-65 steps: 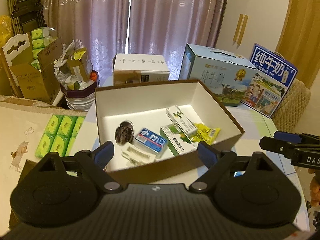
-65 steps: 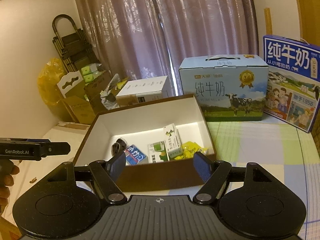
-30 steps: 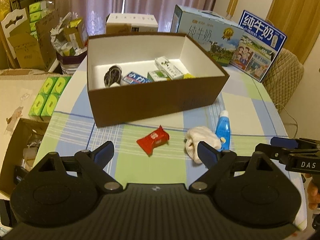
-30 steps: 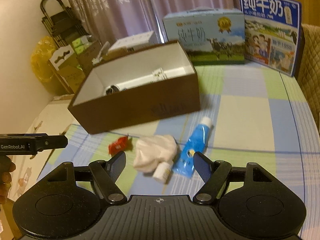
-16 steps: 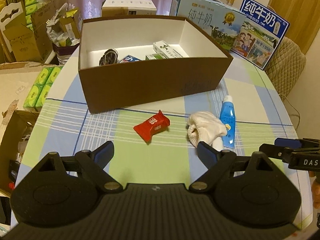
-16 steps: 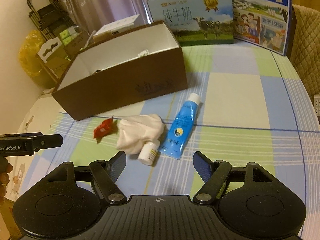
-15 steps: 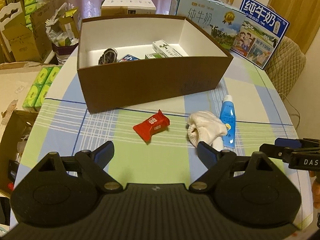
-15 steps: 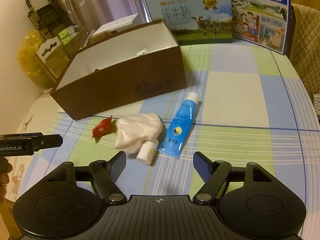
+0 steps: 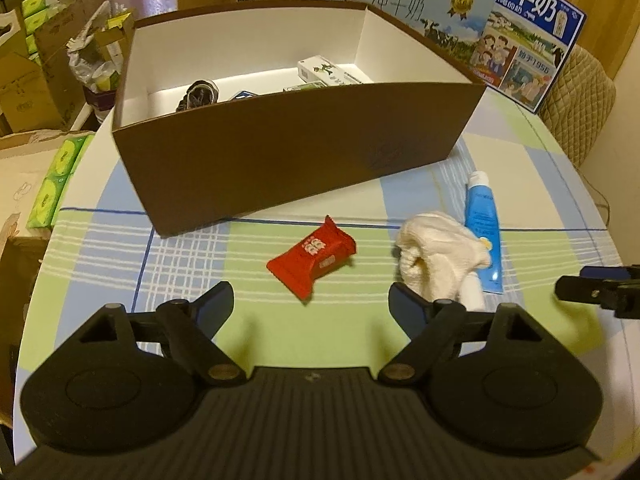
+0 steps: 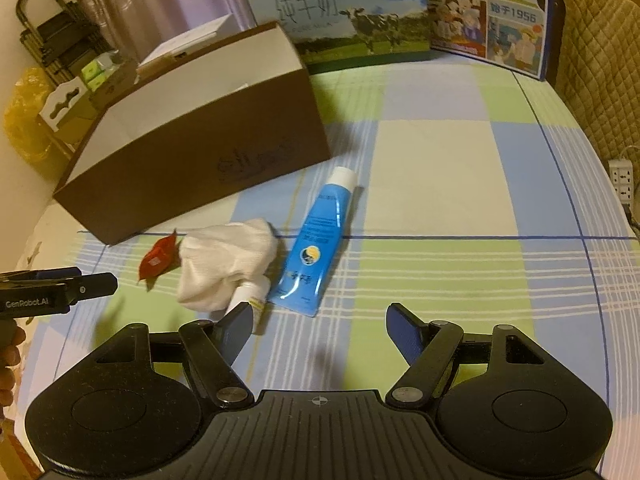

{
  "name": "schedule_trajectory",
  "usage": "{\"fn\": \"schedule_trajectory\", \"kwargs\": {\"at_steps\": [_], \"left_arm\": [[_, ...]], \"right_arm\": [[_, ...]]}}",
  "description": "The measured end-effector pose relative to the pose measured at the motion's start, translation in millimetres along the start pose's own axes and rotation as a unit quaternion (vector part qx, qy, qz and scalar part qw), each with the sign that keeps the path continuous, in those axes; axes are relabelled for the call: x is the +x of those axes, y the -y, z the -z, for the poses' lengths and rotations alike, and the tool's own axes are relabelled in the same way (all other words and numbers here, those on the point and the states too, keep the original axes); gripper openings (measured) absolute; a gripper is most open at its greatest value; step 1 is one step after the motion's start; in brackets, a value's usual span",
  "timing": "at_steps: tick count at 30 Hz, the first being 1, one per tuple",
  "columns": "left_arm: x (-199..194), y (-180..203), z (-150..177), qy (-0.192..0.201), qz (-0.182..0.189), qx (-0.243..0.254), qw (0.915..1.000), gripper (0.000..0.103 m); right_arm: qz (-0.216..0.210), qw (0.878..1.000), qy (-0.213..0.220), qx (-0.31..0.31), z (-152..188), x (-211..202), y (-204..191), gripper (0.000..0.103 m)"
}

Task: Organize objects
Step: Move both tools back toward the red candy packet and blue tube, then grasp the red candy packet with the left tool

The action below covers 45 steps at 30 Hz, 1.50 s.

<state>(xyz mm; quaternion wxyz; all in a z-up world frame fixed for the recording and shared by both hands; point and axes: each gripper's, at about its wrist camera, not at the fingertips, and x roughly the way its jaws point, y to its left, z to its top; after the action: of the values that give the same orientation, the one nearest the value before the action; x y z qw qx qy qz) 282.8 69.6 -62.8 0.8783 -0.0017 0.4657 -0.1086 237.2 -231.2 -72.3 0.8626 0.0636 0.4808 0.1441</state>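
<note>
- Left gripper [image 9: 310,300] is hovering over the checked tablecloth [image 9: 192,248], fingers spread wide, gripping nothing.
- Brown box [image 9: 296,148] is sitting ahead of the left gripper, open top, white inside; a few small packets and a dark bundle are lying on its floor, too small to read.
- Red snack packet [image 9: 311,259] is lying flat just ahead of the left gripper, roughly centred between its fingers, not touching them.
- White cloth [image 9: 436,252] is lying crumpled ahead of the left gripper's right-hand finger, right of the packet and apart from it.
- Small white bottle [image 10: 250,298] is poking out from under the cloth, lying on its side, right at the tip of the right gripper's left-hand finger; contact is unclear.
- Blue tube [image 10: 318,248] is lying flat ahead of the right gripper, white cap pointing toward the box, just right of the cloth and bottle.
- Right gripper [image 10: 320,326] is hanging low over the cloth-covered table, fingers spread apart, nothing between them.
- Two milk cartons [image 10: 340,8] are standing at the far edge, behind the box.
</note>
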Motion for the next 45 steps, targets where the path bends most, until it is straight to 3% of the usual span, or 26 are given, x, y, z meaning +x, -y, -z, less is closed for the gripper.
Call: {"fn": "schedule_trajectory", "kwargs": {"at_steps": [7, 13, 18, 25, 30, 34, 42, 45], "left_arm": [[29, -9, -13, -0.01, -0.005, 0.022, 0.9997, 0.08], [53, -10, -23, -0.025, 0.002, 0.048, 0.9986, 0.066], [66, -9, -26, -0.032, 0.014, 0.065, 0.9973, 0.064], [81, -3, -30, -0.045, 0.041, 0.078, 0.9951, 0.044], [85, 1, -31, -0.048, 0.046, 0.068, 0.9955, 0.038], [84, -1, -30, -0.045, 0.045, 0.055, 0.9964, 0.025], [77, -11, -26, -0.044, 0.015, 0.025, 0.9986, 0.024], [74, -18, -24, -0.043, -0.002, 0.01, 0.999, 0.024]], "right_arm": [[0.008, 1.0, -0.015, 0.013, -2, 14, 8, 0.071], [0.015, 0.999, -0.025, 0.02, -4, 22, 12, 0.071], [0.022, 0.999, -0.031, 0.029, -6, 28, 18, 0.071], [0.029, 0.998, -0.037, 0.032, -9, 34, 22, 0.071], [0.03, 0.998, -0.038, 0.032, -10, 37, 23, 0.071], [0.029, 0.999, -0.034, 0.03, -14, 40, 23, 0.071], [0.019, 1.0, -0.005, 0.006, -30, 52, 10, 0.071], [0.013, 1.0, 0.005, -0.016, -38, 62, -1, 0.058]]}}
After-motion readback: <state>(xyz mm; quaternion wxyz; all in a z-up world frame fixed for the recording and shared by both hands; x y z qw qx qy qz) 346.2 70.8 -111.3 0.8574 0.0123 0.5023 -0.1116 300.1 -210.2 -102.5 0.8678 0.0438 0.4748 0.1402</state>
